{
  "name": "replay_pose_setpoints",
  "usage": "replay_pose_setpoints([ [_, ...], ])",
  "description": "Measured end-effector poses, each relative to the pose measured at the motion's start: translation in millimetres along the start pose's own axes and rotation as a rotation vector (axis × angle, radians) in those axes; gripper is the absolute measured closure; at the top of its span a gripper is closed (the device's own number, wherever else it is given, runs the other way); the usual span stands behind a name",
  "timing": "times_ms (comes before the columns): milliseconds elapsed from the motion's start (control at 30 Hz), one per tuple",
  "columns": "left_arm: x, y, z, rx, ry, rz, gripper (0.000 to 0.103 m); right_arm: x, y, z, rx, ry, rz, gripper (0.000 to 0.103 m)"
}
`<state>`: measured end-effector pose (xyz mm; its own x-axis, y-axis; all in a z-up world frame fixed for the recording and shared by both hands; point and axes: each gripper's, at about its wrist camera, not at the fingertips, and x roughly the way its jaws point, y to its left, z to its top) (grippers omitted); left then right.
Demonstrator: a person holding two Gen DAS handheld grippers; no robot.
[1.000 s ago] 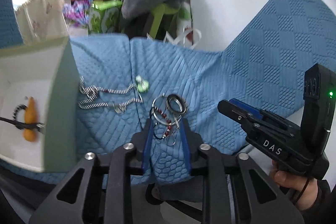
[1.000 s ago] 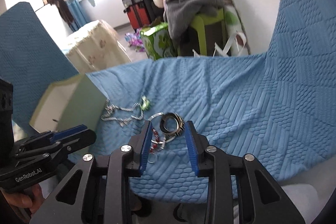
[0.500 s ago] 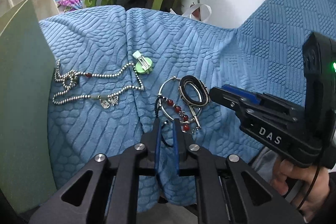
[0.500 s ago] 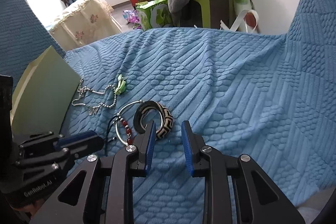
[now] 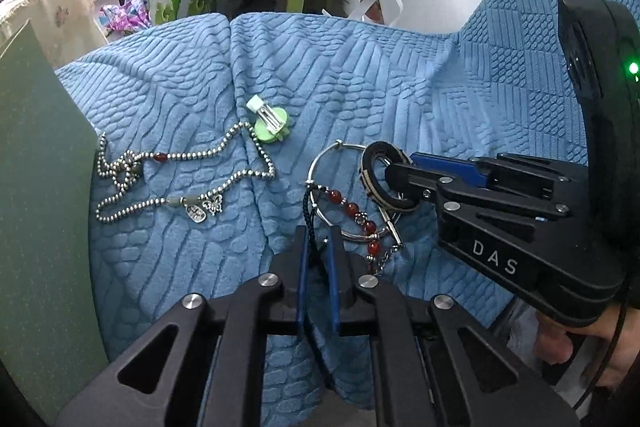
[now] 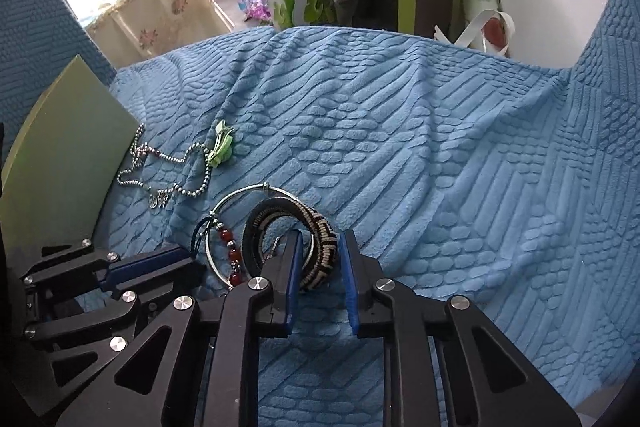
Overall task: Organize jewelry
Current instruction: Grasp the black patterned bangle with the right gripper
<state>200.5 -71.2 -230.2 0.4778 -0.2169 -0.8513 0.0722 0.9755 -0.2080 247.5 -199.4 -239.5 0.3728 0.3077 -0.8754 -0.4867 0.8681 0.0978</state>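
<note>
Near the front edge of the blue quilted blanket (image 6: 440,155), the left gripper (image 5: 318,247) pinches a dark cord, its jaws having just closed, while the right gripper (image 6: 318,255) has narrowed around a black-and-cream woven bangle (image 6: 320,239), and beyond them a silver bead chain (image 5: 180,183) and a green hair clip (image 5: 270,121) lie unsorted beside the pale green box (image 5: 36,187).

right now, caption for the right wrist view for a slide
Right gripper closing on a woven bangle lying on a blue blanket.

Right gripper (image 6: 319,251) jaws just closing around woven bangle (image 6: 316,233) on blue blanket (image 6: 440,147); contact unclear.
</note>
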Motion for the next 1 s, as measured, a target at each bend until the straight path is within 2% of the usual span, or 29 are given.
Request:
replay_pose_setpoints([
  [67, 1.9, -5.6, 1.1, 0.035, -0.007, 0.022, 0.094, -0.9, -1.9, -1.0, 0.010, 0.003, -0.001, 0.093],
  [167, 4.1, -8.7, 2.8, 0.048, -0.010, 0.026, 0.100, -2.1, -4.9, -1.5, 0.032, 0.003, -0.004, 0.094],
  [333, 1.8, -14.8, 1.4, 0.086, -0.019, 0.046, 0.101, -11.3, -5.6, -0.1, 0.049, -0.019, -0.014, 0.095],
  [533, -18.7, -12.0, 2.8, 0.050, -0.055, 0.022, 0.102, -29.1, -7.6, -2.8, 0.093, -0.049, -0.030, 0.096],
  [767, -48.1, -11.6, 9.9, 0.004, -0.080, -0.038, 0.102, -60.7, -2.6, -7.3, 0.133, -0.082, -0.045, 0.096],
  [1000, -83.4, -10.1, 23.4, -0.025, -0.142, -0.028, 0.102, -75.9, 4.2, -3.6, 0.169, -0.089, -0.040, 0.096],
])
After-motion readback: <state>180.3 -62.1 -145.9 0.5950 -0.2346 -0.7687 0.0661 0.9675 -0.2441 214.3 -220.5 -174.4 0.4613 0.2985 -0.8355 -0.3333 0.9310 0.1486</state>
